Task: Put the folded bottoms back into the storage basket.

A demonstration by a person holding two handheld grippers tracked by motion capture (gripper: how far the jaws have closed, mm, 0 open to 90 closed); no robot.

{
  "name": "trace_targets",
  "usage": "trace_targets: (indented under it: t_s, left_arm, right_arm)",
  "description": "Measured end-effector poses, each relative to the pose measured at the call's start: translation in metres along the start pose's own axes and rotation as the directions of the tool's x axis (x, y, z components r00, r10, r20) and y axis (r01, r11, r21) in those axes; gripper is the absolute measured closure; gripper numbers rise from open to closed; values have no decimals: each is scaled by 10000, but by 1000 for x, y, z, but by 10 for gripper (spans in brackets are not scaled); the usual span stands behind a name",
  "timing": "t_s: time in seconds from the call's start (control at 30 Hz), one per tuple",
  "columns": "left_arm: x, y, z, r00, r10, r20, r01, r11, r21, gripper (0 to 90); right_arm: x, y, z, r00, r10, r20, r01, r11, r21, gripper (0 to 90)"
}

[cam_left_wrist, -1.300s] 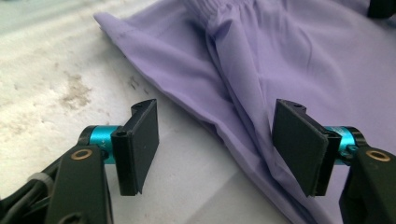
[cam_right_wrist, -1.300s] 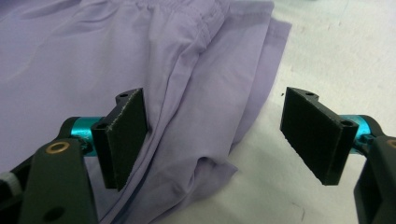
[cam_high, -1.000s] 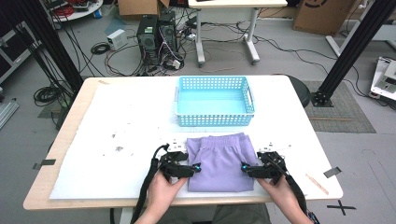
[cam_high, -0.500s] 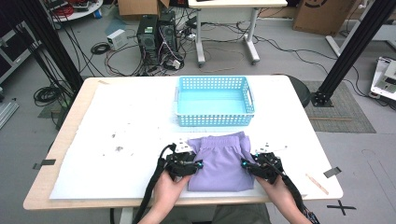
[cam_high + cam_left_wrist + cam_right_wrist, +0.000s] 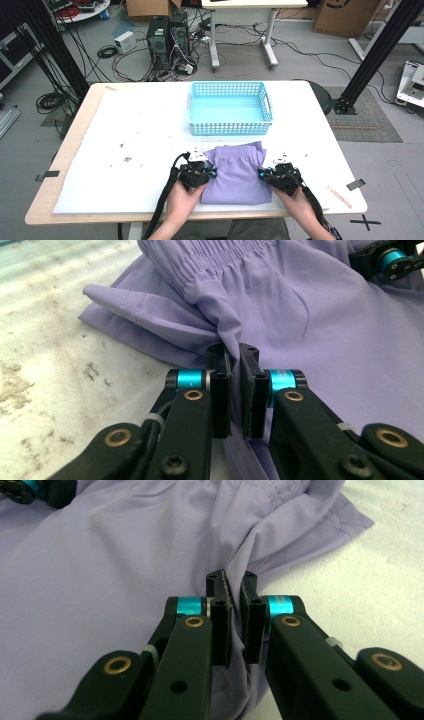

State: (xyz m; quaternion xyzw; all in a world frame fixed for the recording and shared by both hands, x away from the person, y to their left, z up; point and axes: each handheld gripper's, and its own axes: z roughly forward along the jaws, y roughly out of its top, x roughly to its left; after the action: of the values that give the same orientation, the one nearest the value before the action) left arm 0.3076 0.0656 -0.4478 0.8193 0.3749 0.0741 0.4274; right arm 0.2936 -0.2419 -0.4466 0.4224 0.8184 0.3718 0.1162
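Shorts (image 5: 235,172), lilac and folded into a rough square, lie at the near edge of the tabletop (image 5: 125,140), just in front of the blue basket (image 5: 230,107). The left gripper (image 5: 196,172) has hold of the left side of the fold; in the left gripper view its fingers (image 5: 220,385) are pressed together on a ridge of cloth just below the gathered waistband. The right gripper (image 5: 280,176) mirrors it on the right side, its fingers (image 5: 220,615) likewise pinching a pleat of the fabric.

The step in hand looks like the grasp before a lift: both sides are taken, and the cloth rests flat between them. The next move, as I judge it, calls for raising both hands together and level, so the fold does not sag open, and carrying the bundle forward over the basket's near wall before letting go.

Room is good. The basket stands empty and close ahead, its opening about as wide as the folded shorts, so the bundle should be centred over it. The tabletop to the left is bare but for some dark specks, and to the right there is a free strip. The near edge lies just behind the hands, so any pull backward risks dragging cloth off it.
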Motion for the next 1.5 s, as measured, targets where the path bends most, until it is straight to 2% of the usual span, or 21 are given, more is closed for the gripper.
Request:
trace_targets:
  t_s: [0.17, 0.27, 0.37, 0.47, 0.5, 0.53, 0.57, 0.63, 0.7, 0.77, 0.9, 0.93, 0.97, 1.07, 1.1, 1.23, 1.33, 1.43, 1.5]
  left_arm:
    - [-1, 4, -7, 9996, 174, 207, -164, 9989, -444, 851]
    - [-1, 6, -12, 9994, 123, 335, -99, 9974, -718, 853]
    - [-1, 5, -14, 9994, 36, 355, -12, 9977, -685, 854]
    - [1, 3, -11, 9996, -141, 231, 147, 9996, -261, 850]
    - [2, 1, -10, 9998, -220, 37, 221, 9997, -77, 817]
    - [3, 0, -8, 9990, -348, -272, 353, 9992, 186, 680]
    - [5, -2, -8, 9977, -558, -390, 568, 9980, 263, 539]
    - [7, -4, -11, 9955, -716, -613, 727, 9972, 158, 480]
    - [6, -5, -12, 9954, -778, -562, 787, 9968, 130, 449]
    - [3, -4, -9, 9950, -712, -707, 720, 9974, 101, 483]
    - [2, -2, -3, 9948, -810, -613, 809, 9967, -45, 631]
    - [0, -1, -1, 9943, -652, -840, 656, 9978, 14, 669]
    - [0, 0, 0, 9936, -781, -818, 781, 9969, -32, 699]
    - [1, 1, 2, 9938, -819, -754, 818, 9966, -45, 808]
    - [1, 1, 3, 9954, -823, -483, 823, 9966, -10, 845]
    - [-5, 4, 7, 9976, -349, -591, 352, 9994, 45, 853]
    - [-2, 5, 6, 9995, -256, -195, 254, 9996, -137, 857]
    - [-3, 9, -4, 10000, -49, -52, 46, 9981, -621, 858]
    - [-3, 13, -11, 10000, -59, 50, 63, 9966, -826, 858]
  right_arm:
    - [-2, 2, -8, 9997, -59, -221, 49, 9991, -423, 865]
    - [-3, 3, -12, 9995, -151, -267, 134, 9979, -638, 865]
    - [-2, 4, -14, 9995, -123, -283, 103, 9976, -688, 866]
    - [-3, 4, -14, 9996, -106, -260, 89, 9980, -623, 866]
    - [-2, 3, -13, 9996, -129, -249, 113, 9980, -628, 866]
    - [-3, 2, -13, 9995, -195, -256, 180, 9981, -588, 865]
    - [-2, 2, -12, 9996, -171, -227, 159, 9984, -534, 866]
    - [-3, 1, -12, 9995, -244, -216, 232, 9982, -549, 865]
    - [-3, 1, -11, 9996, -207, -214, 196, 9985, -517, 865]
    - [-2, 2, -10, 9995, -206, -221, 196, 9988, -459, 865]
    - [-1, 2, -9, 9991, -350, -232, 338, 9982, -498, 865]
    - [0, 2, -9, 9992, -307, -246, 296, 9985, -456, 864]
    - [0, 2, -8, 9992, -314, -228, 304, 9985, -448, 865]
    - [0, 2, -8, 9991, -345, -261, 334, 9985, -433, 865]
    - [1, 2, -7, 9992, -337, -230, 327, 9985, -449, 865]
    - [1, 2, -7, 9991, -363, -217, 353, 9984, -446, 865]
    - [0, 2, -11, 9990, -395, -214, 380, 9972, -651, 865]
    - [-2, 4, -15, 9989, -411, -233, 390, 9955, -862, 865]
    - [-3, 5, -19, 9993, -276, -270, 247, 9945, -1014, 865]
